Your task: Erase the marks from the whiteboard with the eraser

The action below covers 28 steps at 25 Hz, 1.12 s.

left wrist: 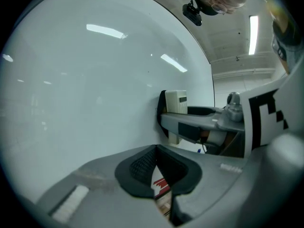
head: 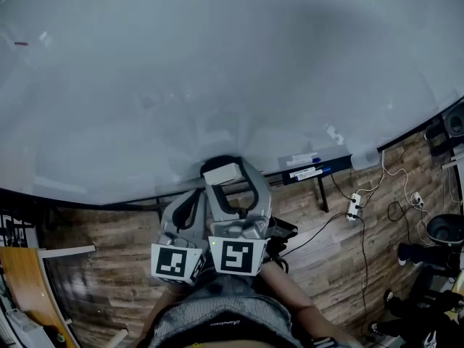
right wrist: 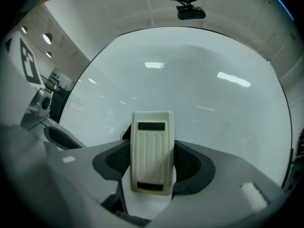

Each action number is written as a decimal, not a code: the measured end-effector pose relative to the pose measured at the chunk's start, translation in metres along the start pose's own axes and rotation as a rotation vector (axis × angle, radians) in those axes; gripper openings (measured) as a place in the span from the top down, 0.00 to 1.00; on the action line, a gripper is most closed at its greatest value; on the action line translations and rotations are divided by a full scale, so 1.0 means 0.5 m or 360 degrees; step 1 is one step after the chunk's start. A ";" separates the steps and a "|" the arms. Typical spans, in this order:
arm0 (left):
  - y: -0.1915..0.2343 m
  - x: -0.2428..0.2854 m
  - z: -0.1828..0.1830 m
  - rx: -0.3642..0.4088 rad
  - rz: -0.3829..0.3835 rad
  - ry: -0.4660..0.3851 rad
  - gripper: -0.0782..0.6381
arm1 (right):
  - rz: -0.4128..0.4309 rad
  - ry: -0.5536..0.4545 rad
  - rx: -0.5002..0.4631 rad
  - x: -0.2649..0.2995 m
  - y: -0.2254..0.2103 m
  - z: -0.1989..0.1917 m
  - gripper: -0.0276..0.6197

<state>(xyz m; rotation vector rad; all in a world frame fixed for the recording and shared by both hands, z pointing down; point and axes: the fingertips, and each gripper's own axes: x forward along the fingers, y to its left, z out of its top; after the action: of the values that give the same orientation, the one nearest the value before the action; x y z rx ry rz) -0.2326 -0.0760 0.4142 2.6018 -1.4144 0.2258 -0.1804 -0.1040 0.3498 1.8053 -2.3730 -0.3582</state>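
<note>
Right tongs (right wrist: pixel 152 167) clamping eraser (right wrist: pixel 152 144), left tongs (left wrist: pixel 160 174) closed empty, whiteboard (head: pixel 217 64) ahead, marker tray (head: pixel 342 163) below

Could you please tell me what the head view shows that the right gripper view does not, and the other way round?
Only the head view: a small red mark at the upper left of the whiteboard, the marker tray below it, the wooden floor and a power strip. Only the right gripper view: the ribbed back of the eraser between the jaws of the right gripper, and a black camera overhead. Both: the whiteboard, the eraser and the right gripper shut on it.
</note>
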 end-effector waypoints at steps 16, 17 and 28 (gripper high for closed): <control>-0.076 0.025 0.007 -0.0002 -0.0088 -0.0026 0.89 | -0.0119 0.0077 -0.0055 -0.020 -0.105 -0.019 0.55; -0.079 0.032 0.010 0.0003 -0.0110 -0.0023 0.89 | -0.0129 0.0091 -0.0058 -0.019 -0.109 -0.021 0.55; -0.089 0.068 0.009 0.0069 -0.0290 -0.0001 0.89 | -0.0283 0.0136 -0.0046 -0.024 -0.131 -0.037 0.55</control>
<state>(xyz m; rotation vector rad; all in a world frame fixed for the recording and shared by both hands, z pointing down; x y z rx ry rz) -0.1767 -0.0811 0.4138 2.7450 -1.1749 0.2333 -0.1114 -0.1108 0.3500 1.9821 -2.1471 -0.3260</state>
